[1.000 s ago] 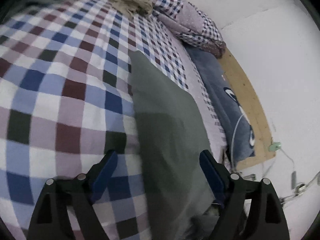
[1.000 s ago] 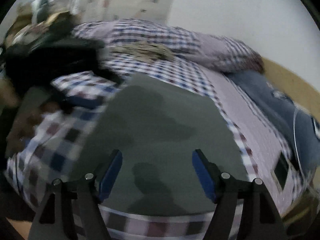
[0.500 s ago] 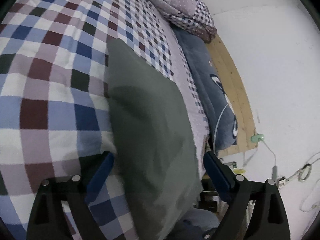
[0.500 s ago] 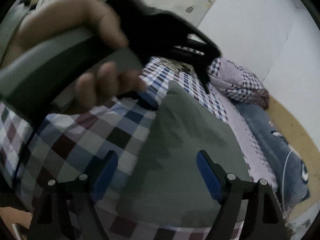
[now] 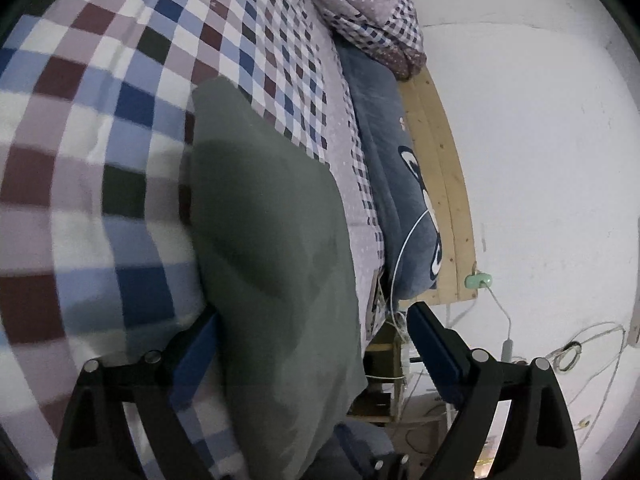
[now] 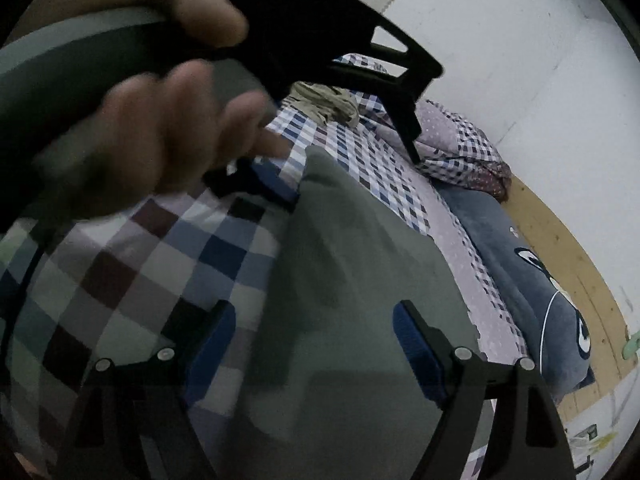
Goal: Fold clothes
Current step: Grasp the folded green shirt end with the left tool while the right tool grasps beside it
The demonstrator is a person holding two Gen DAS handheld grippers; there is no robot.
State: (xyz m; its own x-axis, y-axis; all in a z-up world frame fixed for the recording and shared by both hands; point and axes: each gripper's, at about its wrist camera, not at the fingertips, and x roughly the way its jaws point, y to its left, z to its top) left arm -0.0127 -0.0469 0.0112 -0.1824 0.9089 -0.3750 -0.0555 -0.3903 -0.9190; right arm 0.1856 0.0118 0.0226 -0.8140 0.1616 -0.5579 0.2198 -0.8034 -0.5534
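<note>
Item: grey garment (image 5: pixel 272 264), folded flat on your checked bed (image 5: pixel 100 128), beneath and between both wide, empty tools, left tool (image 5: pixel 316 344) and right tool (image 6: pixel 312 340), likely poised for the next fold.

We see our grey-green garment (image 5: pixel 272 240) folded flat (a smooth rectangle) on the bed, stretching from six toward twelve o'clock.

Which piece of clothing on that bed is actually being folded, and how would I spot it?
Start from the bed with the big checked bedspread. Near its foot edge, between the bedspread's checks and the blue pillow along the wall side, lies the grey-green garment, flat and already folded into a smooth slab. It is the only plain thing there; the beige garment further up lies crumpled.
</note>
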